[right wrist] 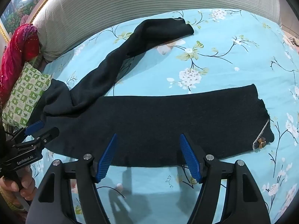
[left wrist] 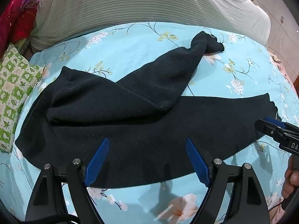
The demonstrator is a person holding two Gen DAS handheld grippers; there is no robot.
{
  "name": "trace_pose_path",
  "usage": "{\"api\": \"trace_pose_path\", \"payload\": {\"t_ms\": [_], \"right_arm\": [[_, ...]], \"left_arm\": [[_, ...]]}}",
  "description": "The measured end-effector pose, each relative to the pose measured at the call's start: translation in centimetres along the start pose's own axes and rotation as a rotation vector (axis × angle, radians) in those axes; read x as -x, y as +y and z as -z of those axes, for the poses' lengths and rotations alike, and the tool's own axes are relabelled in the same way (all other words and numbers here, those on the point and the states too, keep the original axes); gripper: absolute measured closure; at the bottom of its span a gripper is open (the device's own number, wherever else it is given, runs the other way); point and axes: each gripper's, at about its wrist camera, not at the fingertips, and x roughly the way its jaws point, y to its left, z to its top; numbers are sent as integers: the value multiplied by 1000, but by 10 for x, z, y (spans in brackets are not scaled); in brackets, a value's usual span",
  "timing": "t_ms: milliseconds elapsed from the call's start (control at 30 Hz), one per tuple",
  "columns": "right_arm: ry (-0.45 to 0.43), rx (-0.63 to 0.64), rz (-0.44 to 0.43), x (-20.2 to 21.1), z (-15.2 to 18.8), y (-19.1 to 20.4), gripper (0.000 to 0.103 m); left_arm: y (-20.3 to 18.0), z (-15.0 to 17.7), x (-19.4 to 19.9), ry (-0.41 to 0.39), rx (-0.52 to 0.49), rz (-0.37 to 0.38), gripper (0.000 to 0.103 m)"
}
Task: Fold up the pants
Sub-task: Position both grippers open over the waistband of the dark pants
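So we've barely started here, as far as we can tell. The pants (right wrist: 168, 123) are spread on the bed (right wrist: 233, 65), on its blue flowered sheet. One leg lies flat and straight along the near edge of the bed, with its cuff and a little flower button (right wrist: 261, 141) at the right end. The other leg (left wrist: 168, 69) is twisted and flopped away diagonally toward the striped bolster (left wrist: 149, 3) at the head of the bed, bunched up near the waist. No clean fold yet, so we'd say that stray leg needs laying over the flat one first, then the lengthwise folds.

Left gripper (left wrist: 147, 161) hovers over the near edge of the pants, fingers (left wrist: 99, 160) spread wide, holding nothing. Right gripper (right wrist: 147, 155) is the same: fingers wide apart above the flat leg, nothing between them.
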Motion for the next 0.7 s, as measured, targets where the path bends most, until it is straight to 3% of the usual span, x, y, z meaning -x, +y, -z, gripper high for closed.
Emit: {"api": "trace_pose_path", "payload": {"t_ms": [700], "right_arm": [[7, -28, -6, -2, -7, -6, 33]], "left_arm": [[-9, -5, -8, 14, 6, 0, 19]]}}
